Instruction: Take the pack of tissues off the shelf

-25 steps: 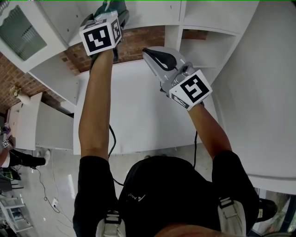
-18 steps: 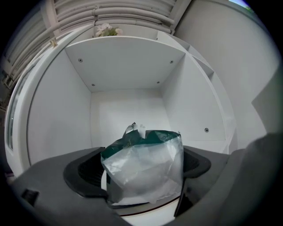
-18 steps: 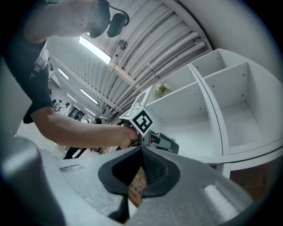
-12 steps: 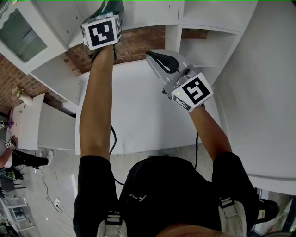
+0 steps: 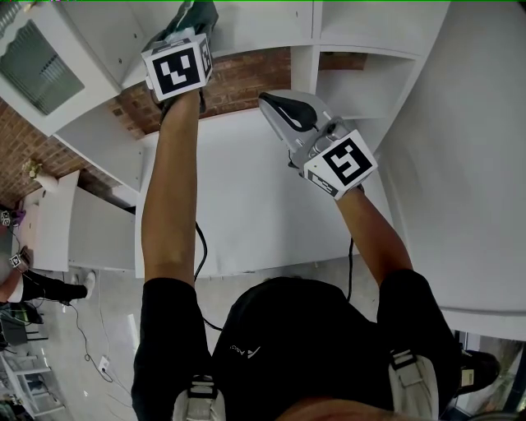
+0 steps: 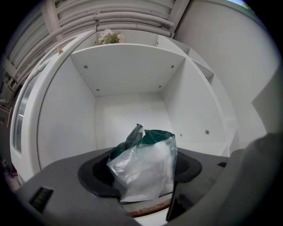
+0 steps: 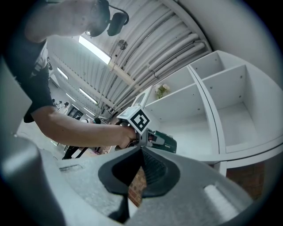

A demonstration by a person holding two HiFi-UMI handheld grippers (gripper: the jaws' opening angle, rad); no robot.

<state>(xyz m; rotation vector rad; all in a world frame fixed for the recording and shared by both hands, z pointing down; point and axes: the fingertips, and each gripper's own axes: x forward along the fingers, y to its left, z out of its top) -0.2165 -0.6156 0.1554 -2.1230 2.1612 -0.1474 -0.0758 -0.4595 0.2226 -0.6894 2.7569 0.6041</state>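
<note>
The pack of tissues [image 6: 143, 167], green and clear plastic and crumpled at its top, lies on the white shelf [image 6: 132, 70] inside a compartment. My left gripper [image 6: 141, 176] reaches in around it. Its jaws are closing, and both pads touch the pack's sides. In the head view the left gripper [image 5: 193, 20] is raised to the shelf, with a green bit of the pack [image 5: 201, 10] at its tip. My right gripper [image 5: 266, 100] hangs lower, over the white counter [image 5: 238, 197], shut and empty. The right gripper view looks past its shut jaws [image 7: 141, 152] at the pack [image 7: 164, 142].
The white shelf unit has more open compartments to the right [image 5: 362, 82]. A brick wall [image 5: 246, 70] shows behind the counter. A small bunch of flowers [image 6: 108, 37] stands on top of the unit. A cable [image 5: 200, 255] hangs by the person's left arm.
The marker cube on the left gripper shifted slightly at the shelf opening. The right gripper drifted a little right and then held still.
</note>
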